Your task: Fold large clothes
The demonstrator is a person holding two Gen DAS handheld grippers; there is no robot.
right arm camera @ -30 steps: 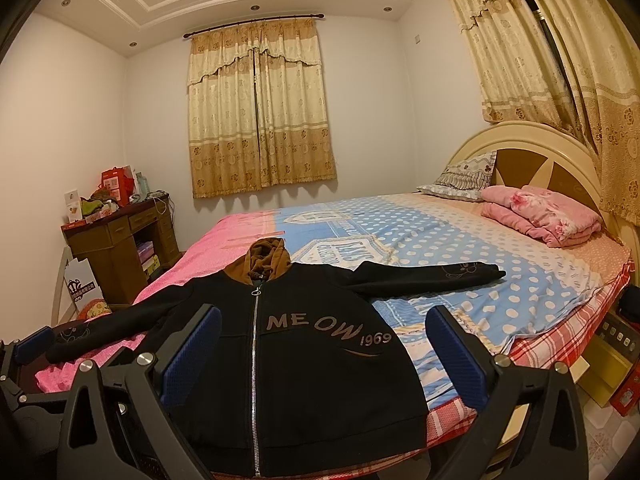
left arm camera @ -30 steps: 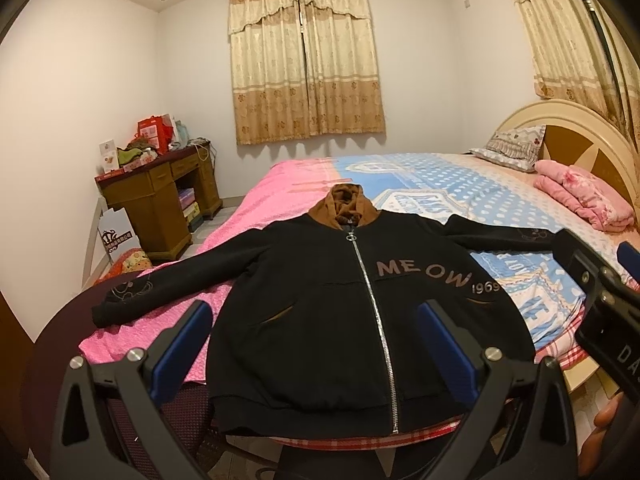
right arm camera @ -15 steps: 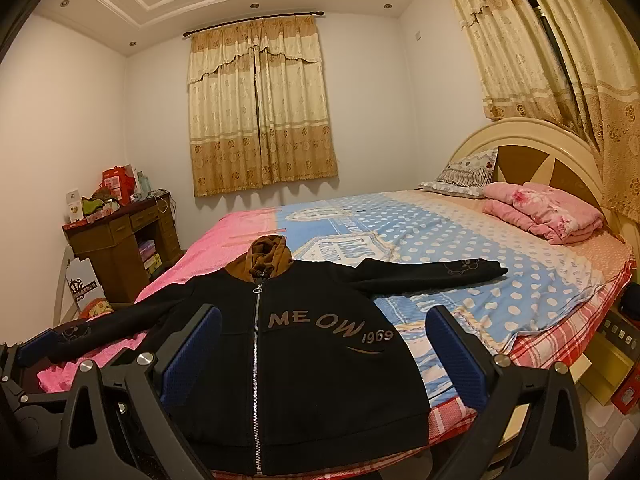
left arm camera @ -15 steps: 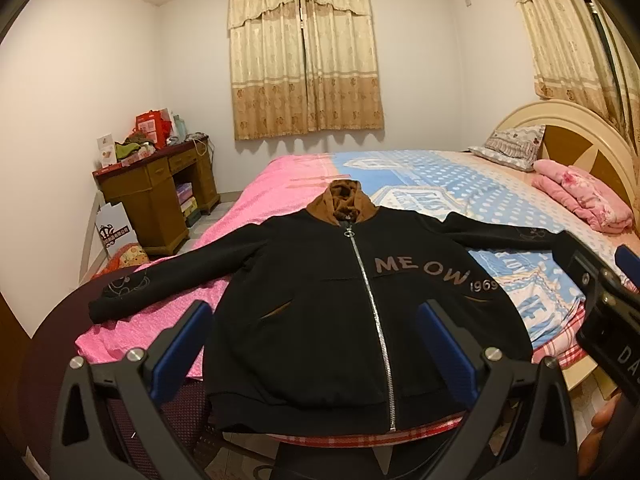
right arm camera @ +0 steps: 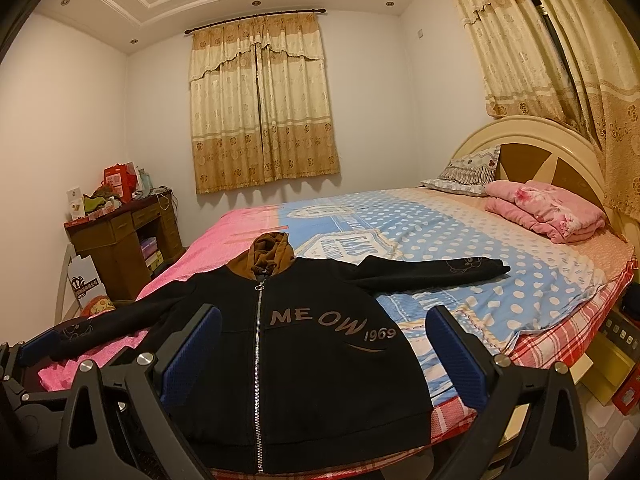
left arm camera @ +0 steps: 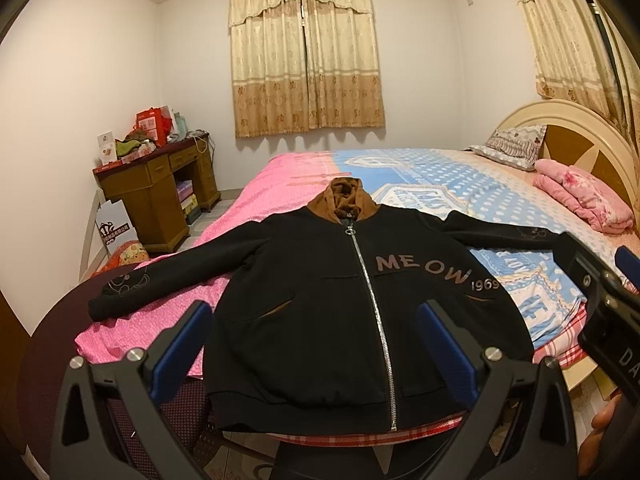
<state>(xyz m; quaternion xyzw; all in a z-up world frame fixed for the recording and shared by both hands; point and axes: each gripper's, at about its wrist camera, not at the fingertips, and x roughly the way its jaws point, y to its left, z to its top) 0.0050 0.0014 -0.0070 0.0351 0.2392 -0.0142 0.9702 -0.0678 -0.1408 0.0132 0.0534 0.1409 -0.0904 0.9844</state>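
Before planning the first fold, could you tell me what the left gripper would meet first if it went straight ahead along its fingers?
Probably the black jacket spread on the bed: the open left gripper frames its lower front, though depth is unclear.

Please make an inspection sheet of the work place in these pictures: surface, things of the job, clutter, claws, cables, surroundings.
Surface: bed with pink and blue dotted sheets.
Job's things: black jacket lies flat, zipped, sleeves spread, brown hood up.
Clutter: folded pink blanket and pillow by the headboard.
Claws: left claw open, empty; right claw open, empty; neither touches the jacket.
Cables: white cord on the desk.
Surroundings: closed curtains, boxes on the desk.
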